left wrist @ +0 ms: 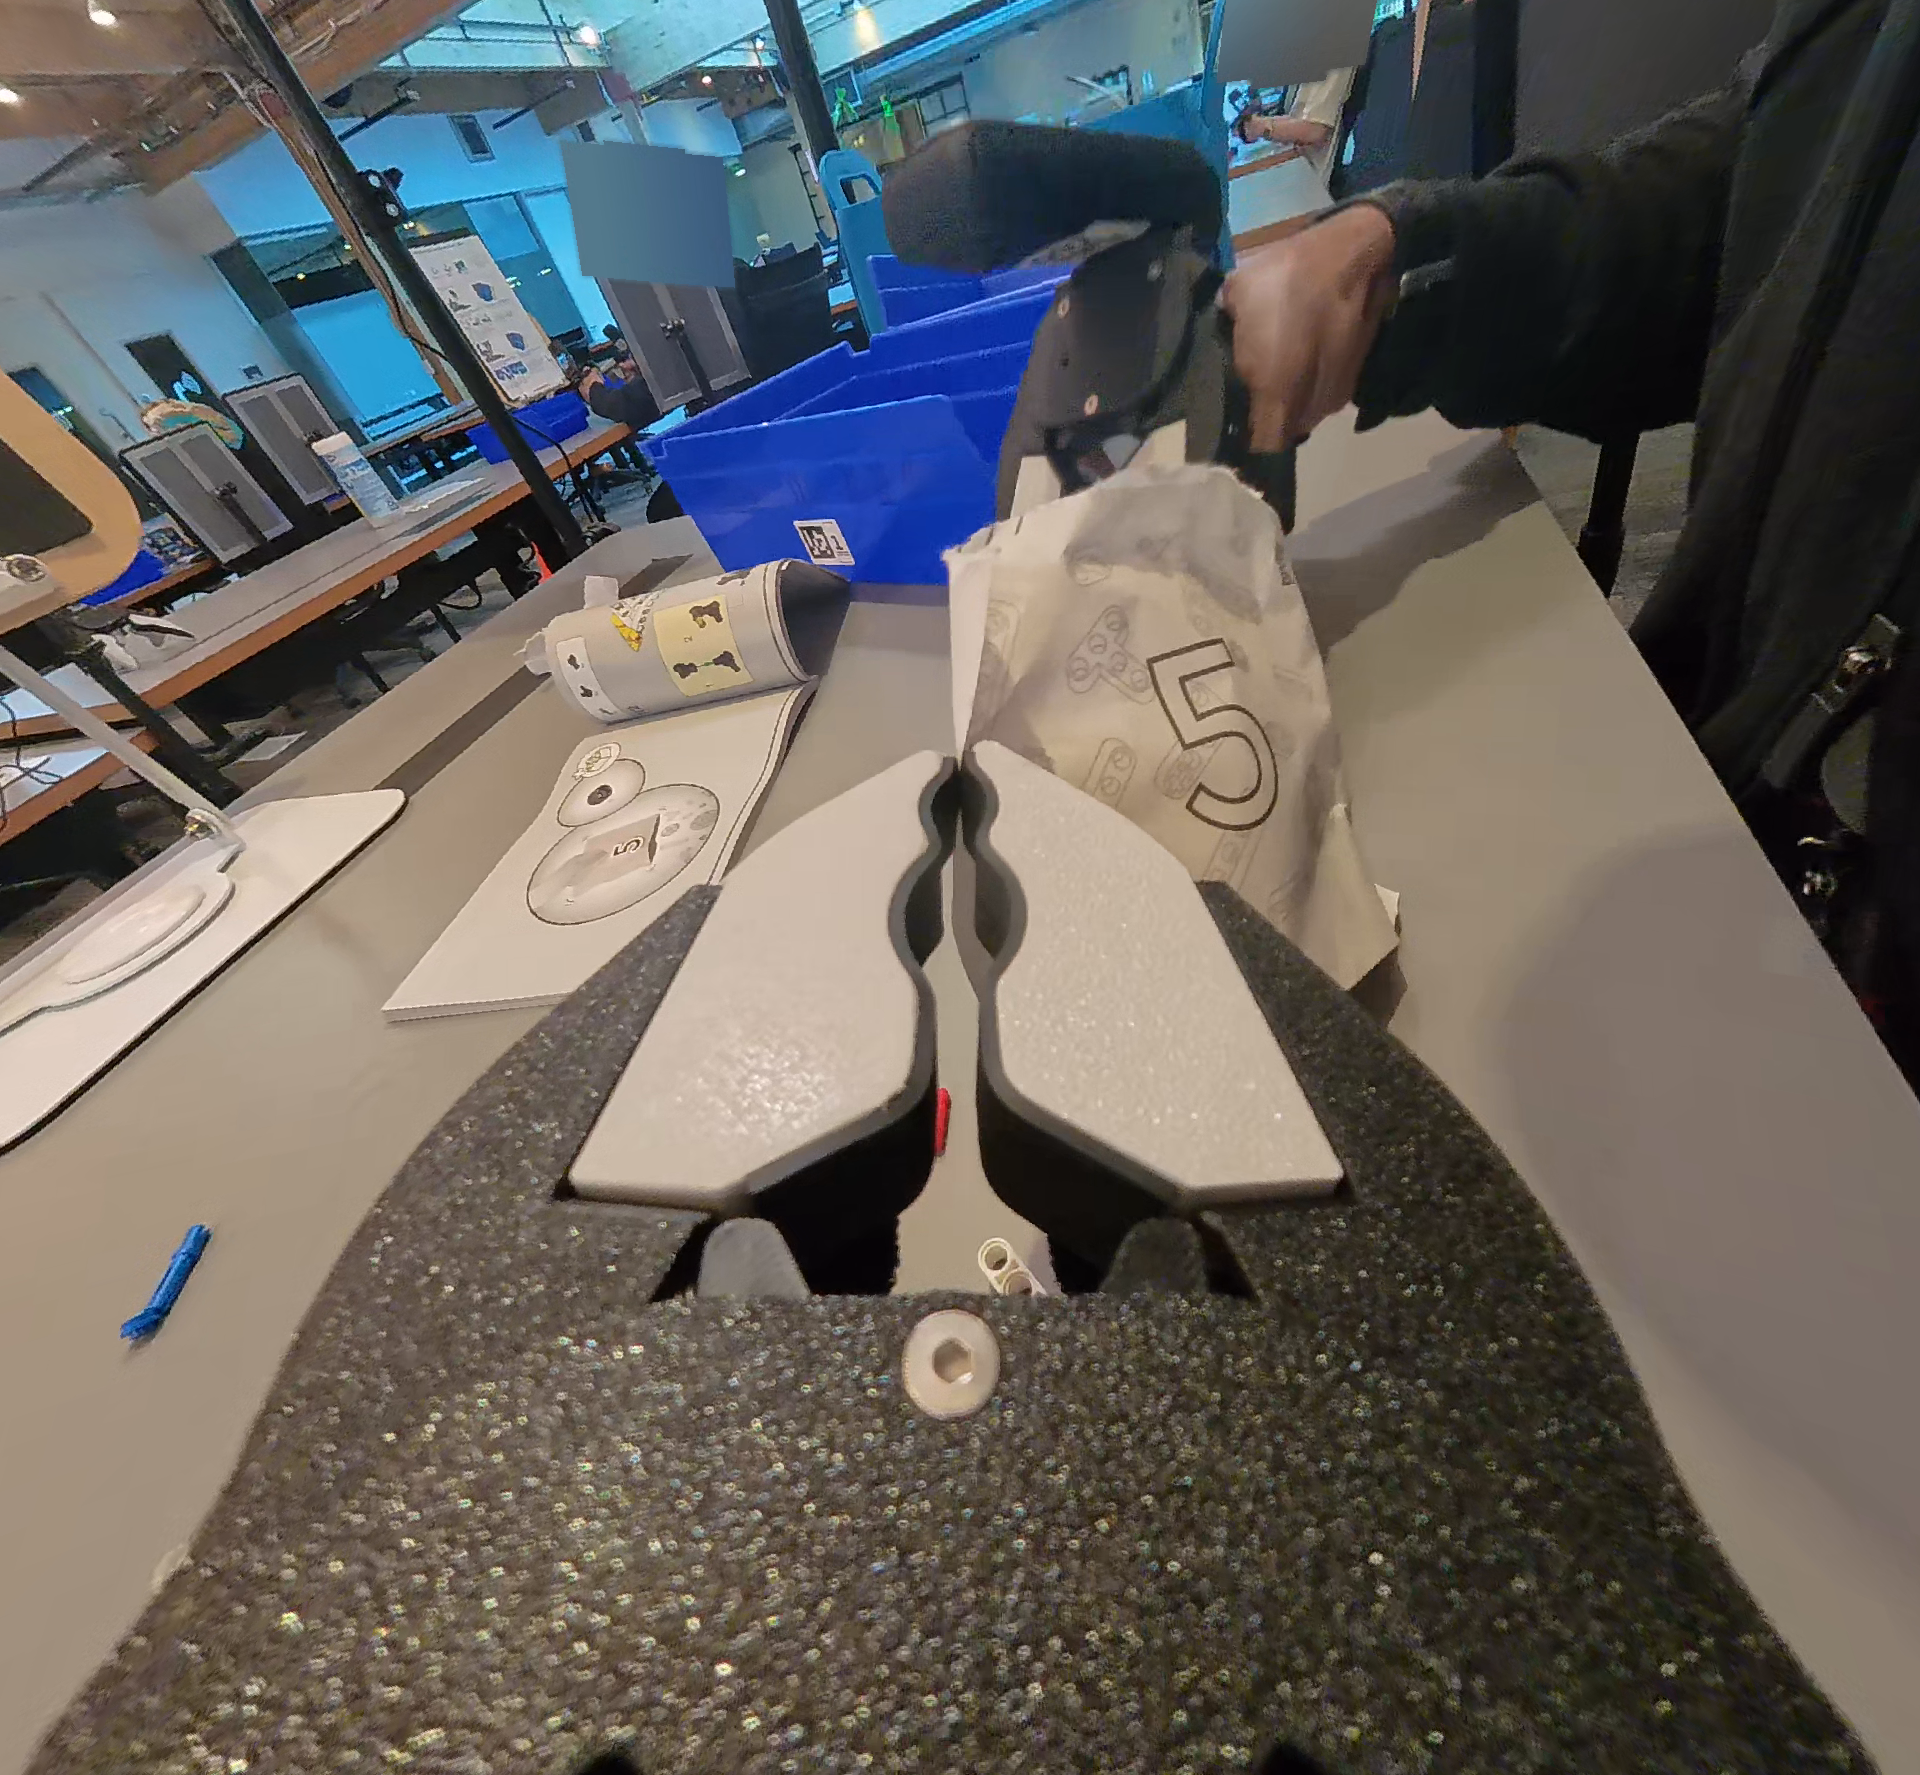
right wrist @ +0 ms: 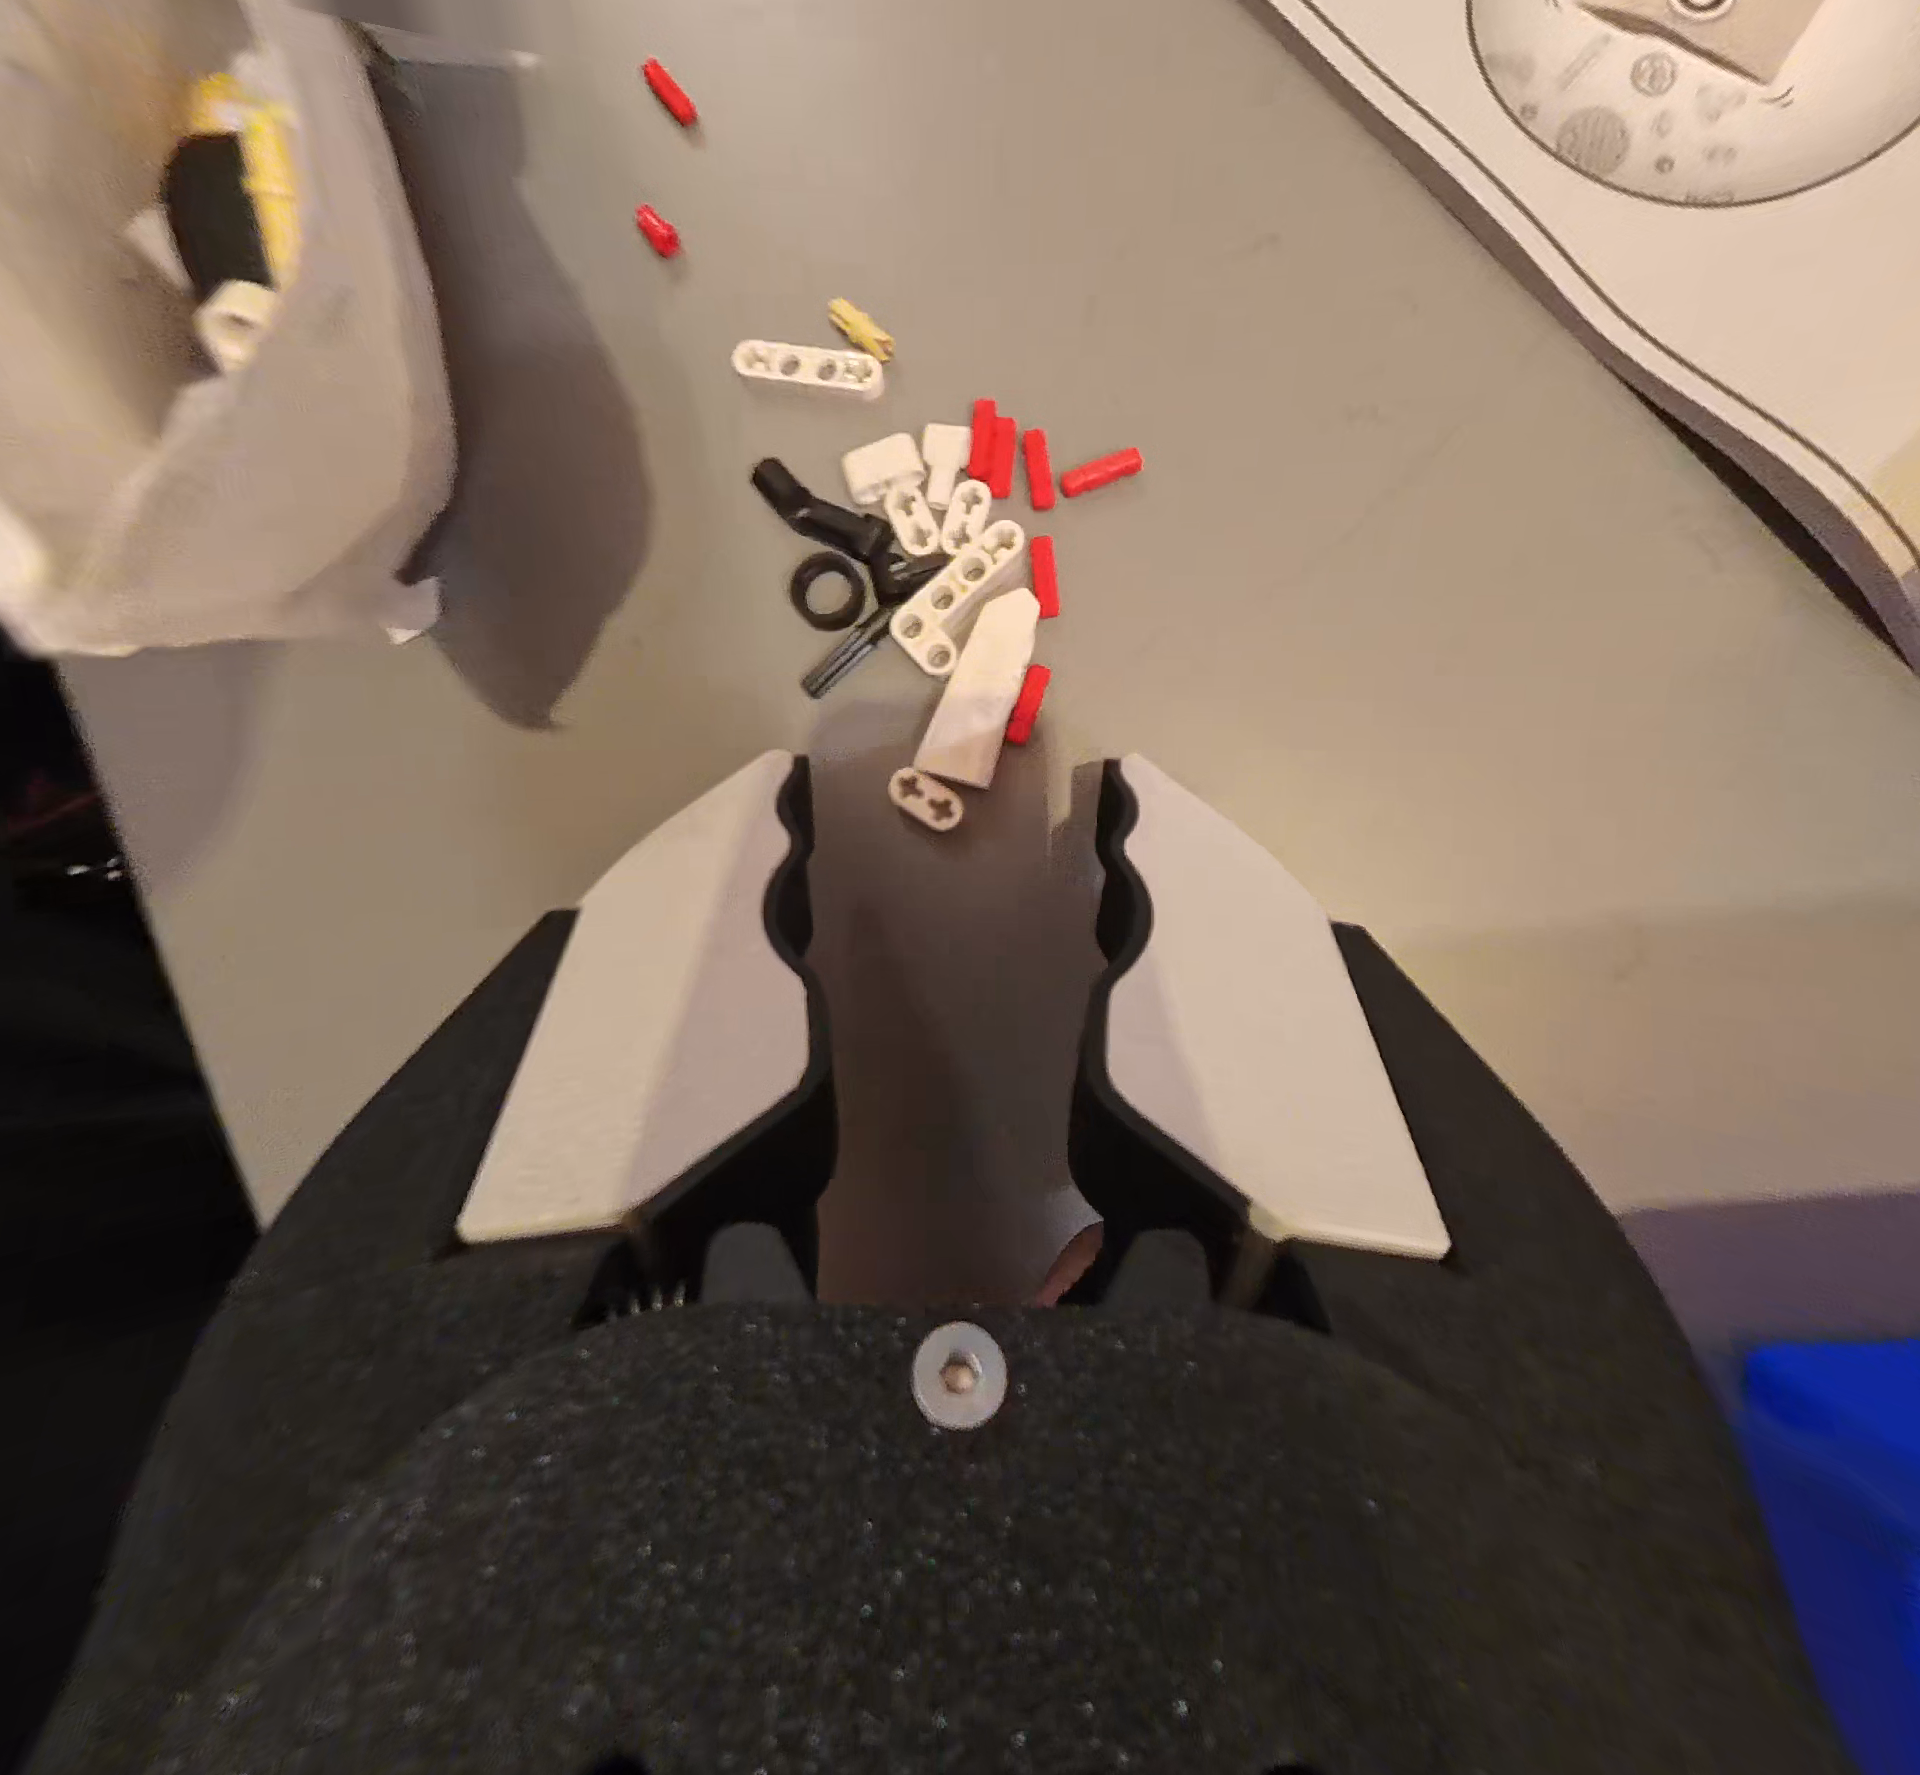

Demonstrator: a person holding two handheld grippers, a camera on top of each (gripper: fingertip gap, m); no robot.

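On the grey worktop (left wrist: 1558, 894), just ahead of the left claw (left wrist: 957, 775), a crumpled white paper bag (left wrist: 1143, 686) with printed line drawings stands upright. The left claw's two fingers are closed together, clamped on the bag's near left edge, a thin fold of paper rising from between the tips. At the bag's torn top is the right claw, seen from outside in the left wrist view, gripped by a hand (left wrist: 1304, 323) in a dark sleeve.

The right claw (right wrist: 948, 775) points down at the worktop with its fingers well apart and nothing pressed between them. Just beyond its tips lies a loose heap of small building pieces (right wrist: 935, 562): white beams, a long white wedge, black connectors with a black ring, and red pins. A short white link (right wrist: 928, 798) lies between the tips, touching neither finger. Two more red pins (right wrist: 665, 156) lie farther off, near the bag, which looks blurred in this view; dark and yellow parts show inside it.

To the left of the bag lies an open instruction booklet (left wrist: 582, 894), its far pages curled into a roll. Behind stand blue bins (left wrist: 831, 468), and a small blue piece (left wrist: 166, 1280) lies alone near the left edge.
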